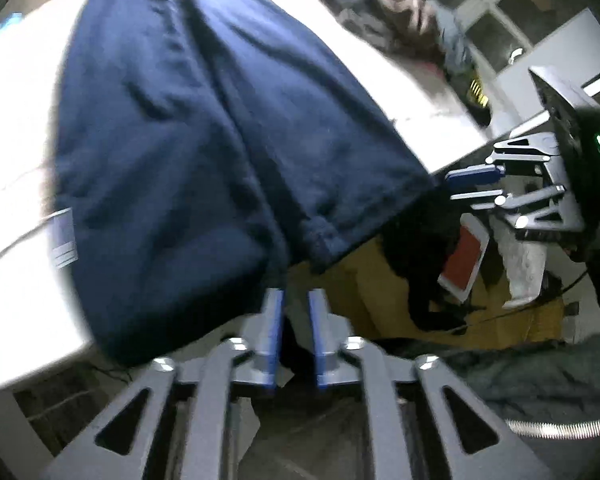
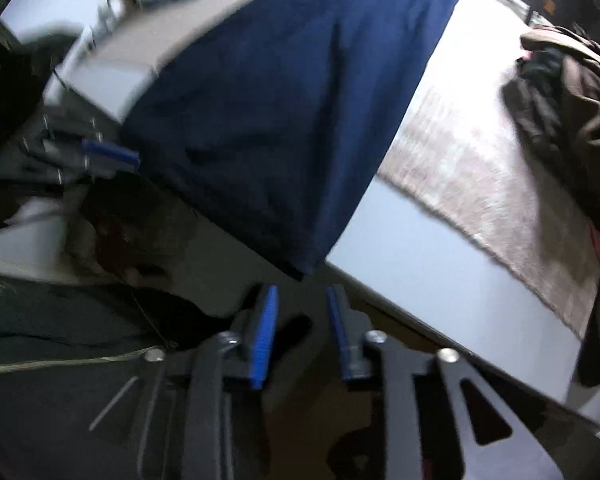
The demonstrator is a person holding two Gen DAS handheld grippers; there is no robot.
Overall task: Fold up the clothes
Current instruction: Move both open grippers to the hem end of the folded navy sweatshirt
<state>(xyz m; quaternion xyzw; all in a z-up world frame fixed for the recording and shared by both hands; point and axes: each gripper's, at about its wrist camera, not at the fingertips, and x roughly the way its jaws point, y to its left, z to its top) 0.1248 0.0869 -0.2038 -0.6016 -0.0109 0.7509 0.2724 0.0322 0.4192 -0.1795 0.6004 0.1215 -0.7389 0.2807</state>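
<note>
the white table (image 1: 16,152) is the landmark. a navy blue garment (image 1: 204,140) lies spread across it, and its hemmed near end hangs over the table's front edge. in the left wrist view the left gripper (image 1: 296,312) sits just off that front edge, below the overhanging hem; its blue-padded jaws stand a little apart with nothing between them, and the cloth is close above the left pad, though the blur hides whether they touch. further right, at the garment's near right corner, the right gripper (image 1: 474,184) points in along the table edge with a gap between its blue pads; whether the corner is pinched there cannot be told. a heap of dark clothes (image 1: 400,20) rests at the table's far right side.

in the right wrist view the garment's corner (image 2: 308,268) hangs just above the right gripper (image 2: 300,312), whose jaws are parted and empty. right of the garment a pinkish cloth (image 2: 480,184) lies flat on the table.
</note>
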